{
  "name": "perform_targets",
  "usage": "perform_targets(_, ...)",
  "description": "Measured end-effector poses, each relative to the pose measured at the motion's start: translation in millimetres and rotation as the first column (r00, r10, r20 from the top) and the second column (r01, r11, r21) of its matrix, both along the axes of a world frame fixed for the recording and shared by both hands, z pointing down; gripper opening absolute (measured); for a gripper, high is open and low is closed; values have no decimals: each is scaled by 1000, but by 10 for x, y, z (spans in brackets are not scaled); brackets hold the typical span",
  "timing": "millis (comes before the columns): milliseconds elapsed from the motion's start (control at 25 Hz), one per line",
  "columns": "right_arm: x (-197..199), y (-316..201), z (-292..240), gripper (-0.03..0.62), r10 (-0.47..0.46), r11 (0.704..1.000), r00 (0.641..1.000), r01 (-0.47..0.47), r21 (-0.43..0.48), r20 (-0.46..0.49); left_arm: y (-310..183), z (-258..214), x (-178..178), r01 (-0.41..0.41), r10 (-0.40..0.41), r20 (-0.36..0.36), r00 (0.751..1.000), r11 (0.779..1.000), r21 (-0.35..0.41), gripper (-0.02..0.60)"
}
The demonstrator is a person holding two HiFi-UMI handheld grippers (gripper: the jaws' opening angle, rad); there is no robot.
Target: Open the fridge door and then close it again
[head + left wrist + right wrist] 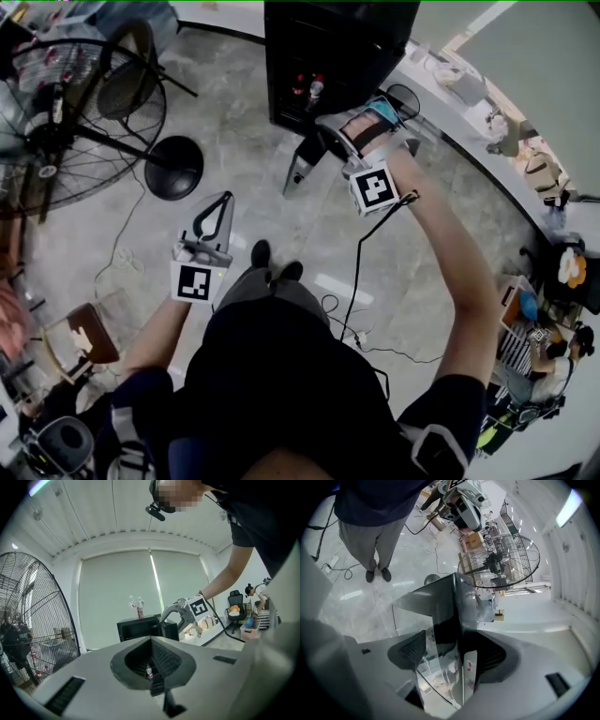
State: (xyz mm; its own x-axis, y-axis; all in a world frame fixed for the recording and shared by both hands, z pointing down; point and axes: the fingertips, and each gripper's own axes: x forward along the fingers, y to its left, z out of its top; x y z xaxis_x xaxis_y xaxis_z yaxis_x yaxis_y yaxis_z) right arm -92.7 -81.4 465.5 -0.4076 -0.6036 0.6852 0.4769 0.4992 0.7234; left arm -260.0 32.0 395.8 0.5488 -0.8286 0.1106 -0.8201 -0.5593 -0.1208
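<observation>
Room: grey stone-pattern floor (234, 141), pale blinds along the far wall, and a curved white tabletop (448, 111) at the right carrying small clutter.

Item 1, fridge (337, 47): small, black, standing on the floor ahead of the person, just left of the tabletop's curve. Two bottles (136, 606) stand upright on its top.

Item 2, fridge door (443, 611): glass pane in a dark frame, swung out from the cabinet and standing open. Its free edge runs upright between the jaws of the right tongs.

Item 3, right tongs (451, 653): reached forward to the fridge and angled downward, clenched on the door's free edge with one pad on each face of the pane.

Item 4, left tongs (223, 200): held low and roughly level in front of the person's left side, well apart from the fridge and pointing towards it. The jaws are pressed together with nothing between them.

Item 5, pedestal fan (66, 112): large, wire-caged, at the far left.

Item 6, round black base (173, 167): on the floor between the fan and the left tongs.

Item 7, black cable (356, 272): trails from the right tongs down across the floor.

Item 8, dark shoes (272, 261): the person's own, on the floor between the two tongs.
</observation>
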Motion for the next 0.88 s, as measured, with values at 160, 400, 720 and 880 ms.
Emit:
perform_targets(160, -210, -205, -7, 351, 62, 998, 998, -62, 1, 11, -86, 3, -149, -23, 23, 4, 1000, 1000, 4, 23)
perform_targets(400, -540, -548, -14, 351, 136, 991, 990, -136, -3, 25, -285, -47, -426, -37, 37, -25, 999, 999, 16, 23)
perform_targets(720, -806, -1059, -6, 351, 235, 972, 971, -235, 1, 49, -536, 22, -569, -51, 52, -22, 998, 999, 13, 23)
perform_targets(880, -905, -1281, -27, 351, 273, 962, 959, -274, -3, 69, -633, 38, -575, -38, 38, -14, 999, 999, 20, 23)
